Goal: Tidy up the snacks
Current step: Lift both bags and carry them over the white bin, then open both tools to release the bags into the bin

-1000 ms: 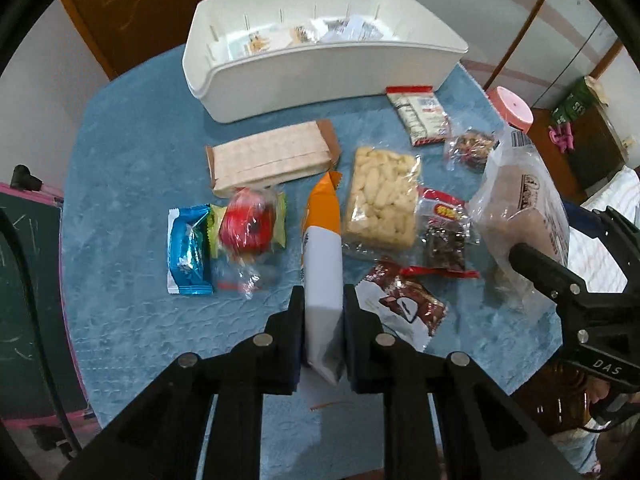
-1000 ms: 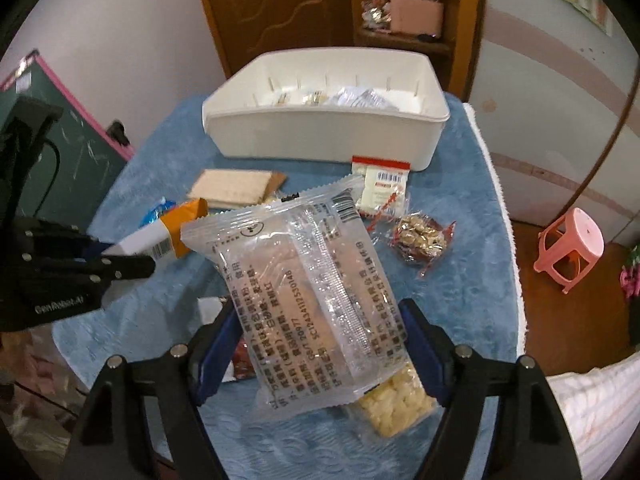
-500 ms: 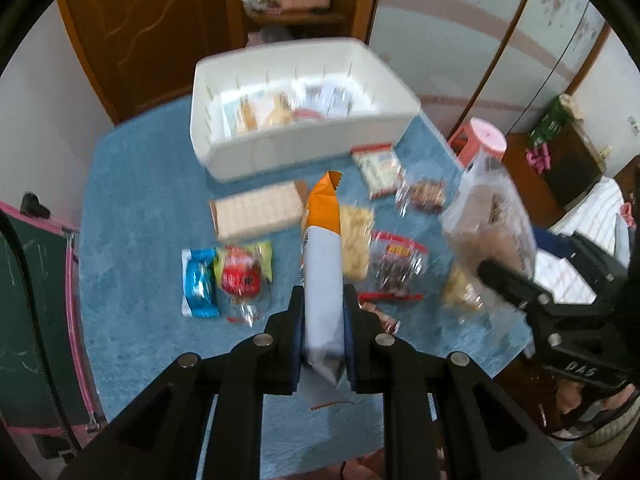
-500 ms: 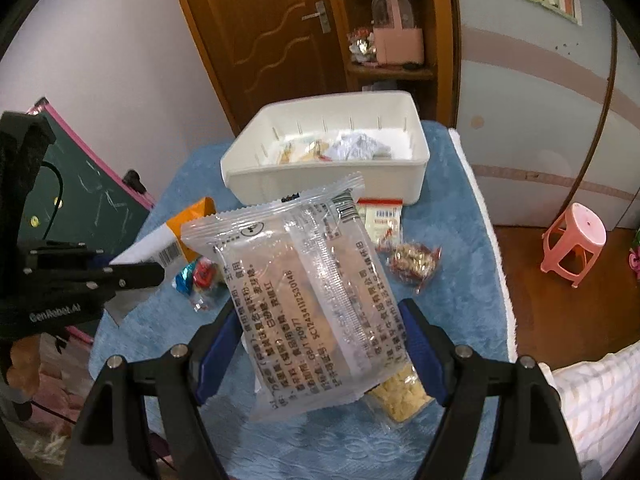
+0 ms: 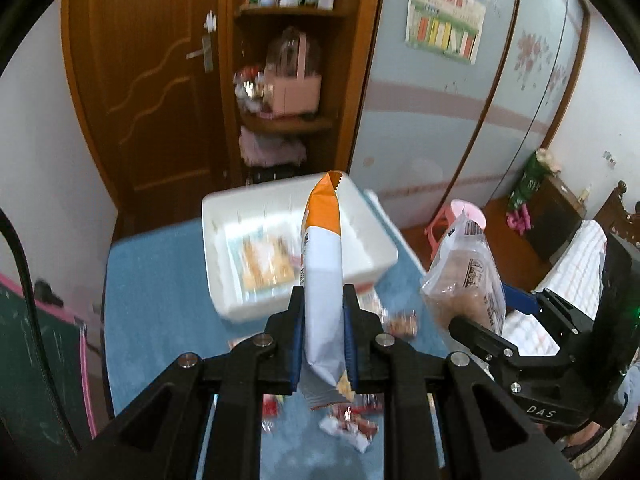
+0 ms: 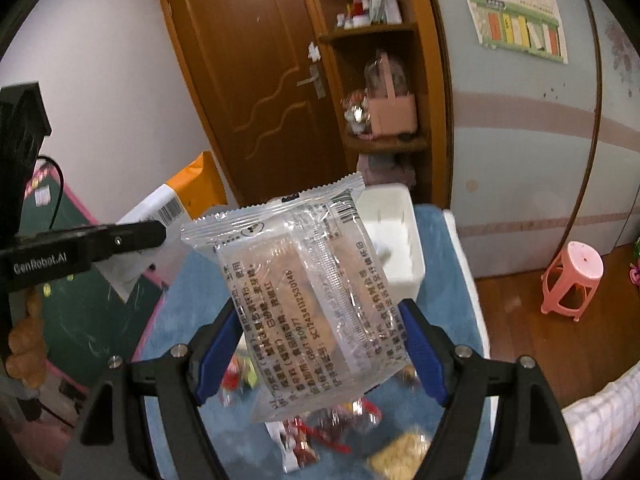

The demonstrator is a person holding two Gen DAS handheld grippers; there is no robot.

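My left gripper (image 5: 323,340) is shut on an upright white and orange snack packet (image 5: 323,276), held high above the blue table (image 5: 152,288). My right gripper (image 6: 320,344) is shut on a clear bag of brown cakes (image 6: 312,292), also raised; it shows at the right of the left wrist view (image 5: 468,276). The white bin (image 5: 296,240) with a few snacks inside sits at the table's far end, below and beyond both packets. Several loose snacks (image 6: 320,432) lie blurred on the table under the grippers.
A wooden door (image 5: 148,92) and a corner shelf with a pink basket (image 5: 296,88) stand behind the table. A pink stool (image 6: 572,280) is on the floor to the right. A green chalkboard (image 5: 36,360) leans at the left.
Both grippers have lifted well above the table with their packets and tilted up, so the room behind now fills the views. The bin looks smaller and lower.
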